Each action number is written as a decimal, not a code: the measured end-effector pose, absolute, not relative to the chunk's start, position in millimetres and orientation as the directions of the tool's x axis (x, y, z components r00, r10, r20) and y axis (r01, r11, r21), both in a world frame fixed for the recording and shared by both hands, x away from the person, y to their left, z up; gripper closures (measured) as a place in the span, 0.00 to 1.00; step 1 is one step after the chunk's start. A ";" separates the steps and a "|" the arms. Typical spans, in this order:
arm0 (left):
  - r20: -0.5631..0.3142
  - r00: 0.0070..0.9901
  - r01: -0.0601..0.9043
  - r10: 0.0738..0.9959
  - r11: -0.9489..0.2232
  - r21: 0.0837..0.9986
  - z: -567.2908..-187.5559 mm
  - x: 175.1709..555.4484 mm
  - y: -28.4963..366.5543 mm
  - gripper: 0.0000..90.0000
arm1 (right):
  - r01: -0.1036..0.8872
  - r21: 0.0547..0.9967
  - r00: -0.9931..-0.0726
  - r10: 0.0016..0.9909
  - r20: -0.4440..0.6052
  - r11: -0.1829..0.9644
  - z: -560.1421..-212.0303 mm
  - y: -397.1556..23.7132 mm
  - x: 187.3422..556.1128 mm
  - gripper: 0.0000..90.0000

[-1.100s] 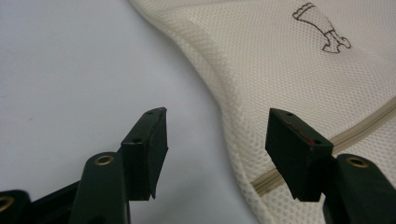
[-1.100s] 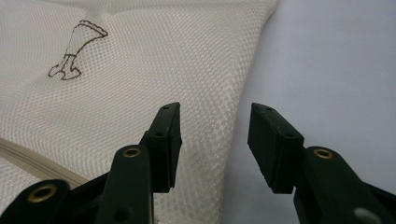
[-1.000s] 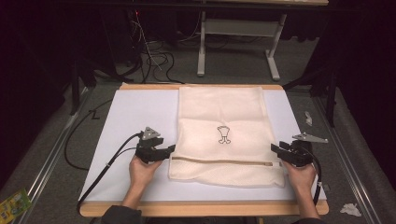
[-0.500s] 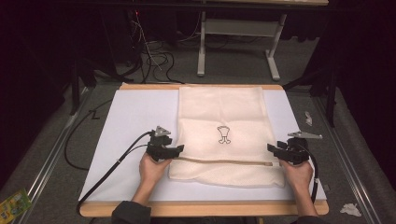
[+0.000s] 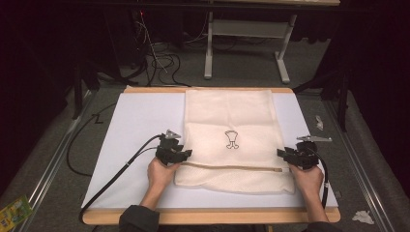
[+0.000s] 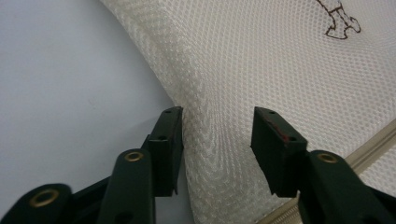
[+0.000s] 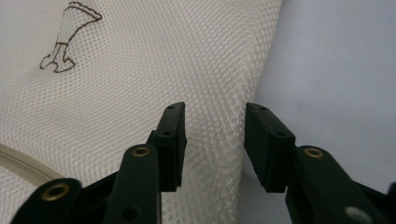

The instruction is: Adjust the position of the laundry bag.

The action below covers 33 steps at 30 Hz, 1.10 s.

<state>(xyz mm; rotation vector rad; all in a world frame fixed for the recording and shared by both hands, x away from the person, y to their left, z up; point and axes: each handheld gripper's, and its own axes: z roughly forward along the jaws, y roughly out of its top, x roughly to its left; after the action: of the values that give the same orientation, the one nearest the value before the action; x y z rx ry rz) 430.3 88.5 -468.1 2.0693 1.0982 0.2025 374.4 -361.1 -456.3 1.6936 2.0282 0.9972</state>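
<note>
A cream mesh laundry bag [image 5: 232,137] lies flat on the white worktop [image 5: 135,121], running from the far edge at the upper middle of the high view down to the lower middle, with a small dark emblem [image 5: 232,139] at its centre and a tan zipper [image 5: 232,167] crossing it near the bottom. The person's left hand [image 5: 161,174] comes up from the lower left of centre, forearm angled inward, and sets the left hand-held gripper [image 5: 186,153] level at the bag's left edge just above the zipper. In the left gripper view, the jaws have just been closing and stand partway in, a puckered ridge of mesh [image 6: 215,140] raised between them at the bag's border, the left pad against the fold. The right hand [image 5: 307,180] rises from the lower right, holding the right hand-held gripper [image 5: 280,152] pointed inward at the bag's right edge. Its jaws too have just been closing, half-narrowed astride the bag's folded right border [image 7: 215,135] in the right gripper view; whether either pair of pads presses the cloth firmly, I cannot tell
</note>
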 end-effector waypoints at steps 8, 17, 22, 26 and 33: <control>-0.210 0.623 0.640 0.754 -0.336 0.691 -467.6 432.4 90.7 0.89 | 0.731 0.678 -0.267 0.945 0.188 0.072 -457.9 -362.4 376.0 0.95; -0.220 0.643 0.631 0.734 -0.344 0.696 -464.7 434.3 95.4 0.94 | 0.723 0.685 -0.293 0.937 0.189 0.088 -457.1 -362.9 376.2 0.98; -0.227 0.642 0.629 0.732 -0.335 0.701 -461.4 434.3 97.2 0.94 | 0.722 0.687 -0.293 0.937 0.190 0.087 -456.8 -362.1 375.8 0.99; -0.222 0.641 0.622 0.734 -0.328 0.711 -457.2 435.3 101.2 0.94 | 0.716 0.693 -0.297 0.936 0.187 0.089 -454.0 -361.2 375.8 0.99; -0.201 0.645 0.609 0.738 -0.337 0.718 -456.1 434.3 104.2 0.94 | 0.707 0.700 -0.311 0.932 0.188 0.095 -453.2 -357.4 376.1 0.99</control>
<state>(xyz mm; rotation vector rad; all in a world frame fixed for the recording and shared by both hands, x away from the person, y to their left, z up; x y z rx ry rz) 434.3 104.2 -456.1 2.0578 1.0464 0.2031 376.1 -357.4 -453.2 1.6231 2.0737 1.0413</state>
